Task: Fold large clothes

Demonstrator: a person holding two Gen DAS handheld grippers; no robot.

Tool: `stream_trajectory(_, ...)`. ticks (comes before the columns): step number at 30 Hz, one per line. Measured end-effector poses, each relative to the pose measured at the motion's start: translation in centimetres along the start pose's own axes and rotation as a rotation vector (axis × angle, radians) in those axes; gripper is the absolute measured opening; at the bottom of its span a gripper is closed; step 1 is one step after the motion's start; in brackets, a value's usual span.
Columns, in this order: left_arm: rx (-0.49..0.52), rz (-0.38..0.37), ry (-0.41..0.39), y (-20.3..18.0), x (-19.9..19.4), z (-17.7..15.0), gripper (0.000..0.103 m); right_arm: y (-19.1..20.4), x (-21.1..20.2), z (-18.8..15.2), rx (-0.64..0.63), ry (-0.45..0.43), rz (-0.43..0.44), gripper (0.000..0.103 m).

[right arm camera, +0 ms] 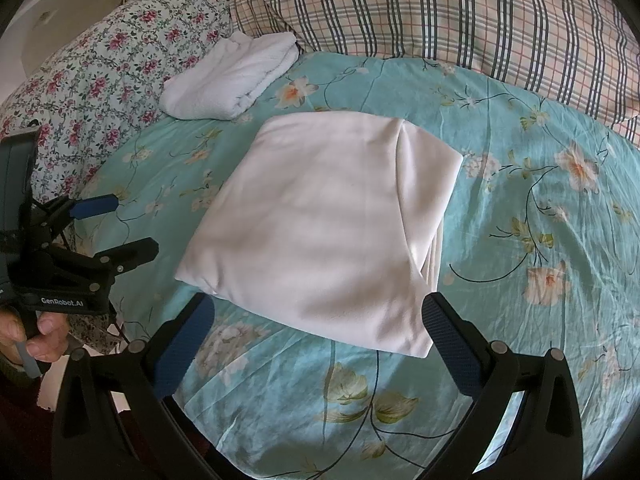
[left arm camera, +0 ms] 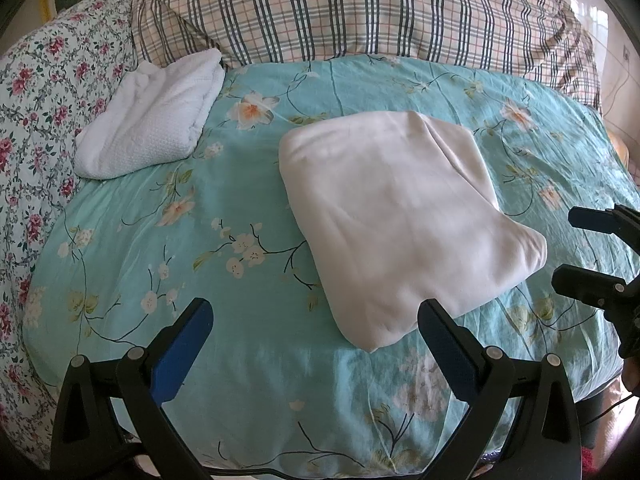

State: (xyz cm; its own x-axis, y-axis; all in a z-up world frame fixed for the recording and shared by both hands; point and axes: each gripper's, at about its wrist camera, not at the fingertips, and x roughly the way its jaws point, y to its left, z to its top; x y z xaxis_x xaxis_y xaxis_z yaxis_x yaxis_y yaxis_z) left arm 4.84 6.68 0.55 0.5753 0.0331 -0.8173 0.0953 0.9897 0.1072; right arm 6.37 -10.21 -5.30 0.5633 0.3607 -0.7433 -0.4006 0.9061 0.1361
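Left wrist view shows the left gripper (left arm camera: pixel 316 320) spread wide and empty above the sheet (left arm camera: pixel 248 360), its right finger (left arm camera: pixel 444 344) just beside the near corner of the folded cloth (left arm camera: pixel 400 216). That pale cloth lies flat mid-bed. Right wrist view shows the right gripper (right arm camera: pixel 320 320) also wide and empty at the cloth's near edge. A white towel (right arm camera: pixel 236 80) lies folded well apart, by the floral pillow (right arm camera: pixel 100 68) and plaid pillow (right arm camera: pixel 440 12).

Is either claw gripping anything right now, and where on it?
Nothing is held. The left claw and right claw are both open and empty above the bed, with the folded cream cloth lying free between and ahead of them.
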Motion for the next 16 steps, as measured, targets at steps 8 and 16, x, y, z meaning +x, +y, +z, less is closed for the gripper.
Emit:
stream_trajectory(8,0.013,0.016,-0.023,0.2,0.1,0.6,0.102,0.0,0.1,0.1,0.001,-0.001,-0.003,0.103)
stream_trajectory(16,-0.01,0.02,-0.026,1.0,0.6,1.6,0.102,-1.8,1.3,1.4,0.007,0.002,0.003,0.103)
